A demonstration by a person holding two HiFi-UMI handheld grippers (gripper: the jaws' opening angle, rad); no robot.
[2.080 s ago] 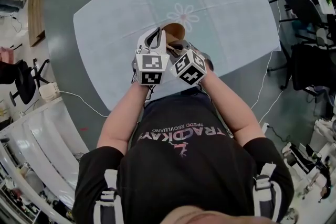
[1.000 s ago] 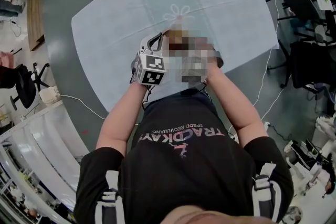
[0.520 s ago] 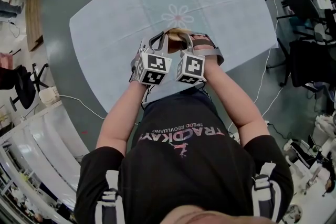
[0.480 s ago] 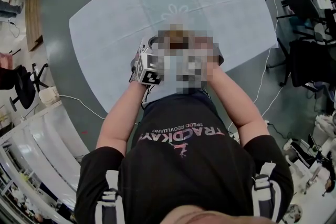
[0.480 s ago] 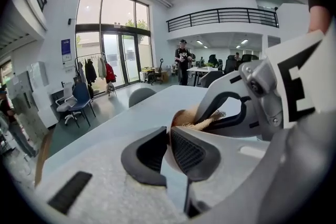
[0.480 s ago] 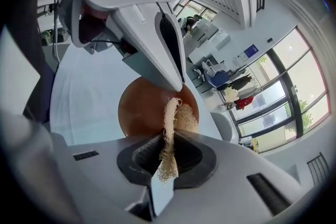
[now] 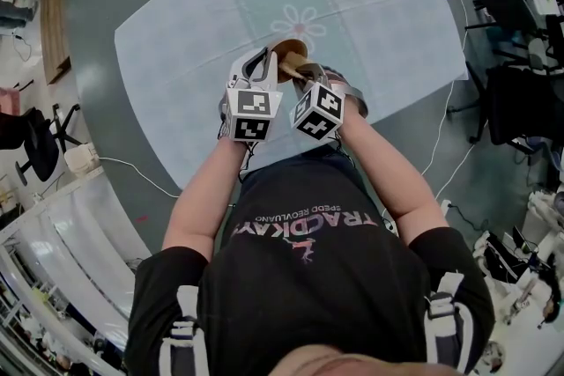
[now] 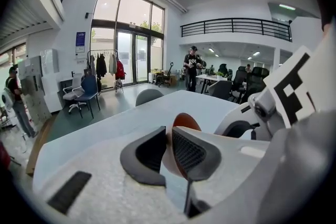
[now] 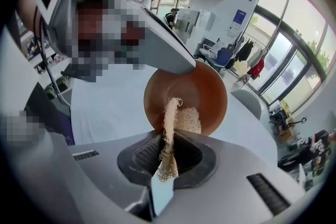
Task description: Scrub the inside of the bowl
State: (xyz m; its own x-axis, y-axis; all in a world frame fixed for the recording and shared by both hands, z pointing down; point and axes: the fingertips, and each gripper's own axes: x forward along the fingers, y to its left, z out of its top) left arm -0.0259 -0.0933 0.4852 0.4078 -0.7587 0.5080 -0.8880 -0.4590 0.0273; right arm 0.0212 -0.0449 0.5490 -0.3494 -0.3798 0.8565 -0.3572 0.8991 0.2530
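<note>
A brown bowl [image 9: 199, 93] is held up off the table and tipped on its side, its hollow facing my right gripper. My left gripper [image 8: 169, 145] is shut on the bowl's rim [image 8: 185, 120]; one jaw sits inside, one outside. My right gripper [image 9: 169, 150] is shut on a pale fibrous loofah scrubber [image 9: 169, 136], whose far end [image 9: 189, 119] rests against the bowl's inner wall near the lower rim. In the head view the bowl [image 7: 289, 52] shows just beyond the left gripper [image 7: 264, 66] and right gripper [image 7: 302, 77], which are close together over the table's near edge.
The table wears a pale blue cloth [image 7: 370, 4] with a flower print [image 7: 305, 18]. Cables [image 7: 441, 163] trail on the floor at the right, near racks of gear [image 7: 520, 31]. Office chairs [image 8: 84, 93] and standing people [image 8: 192, 66] are far off.
Both grippers and the bowl have shifted slightly between frames, the right gripper's marker cube turning as the scrubber moves inside the bowl. Both grips stay the same.
</note>
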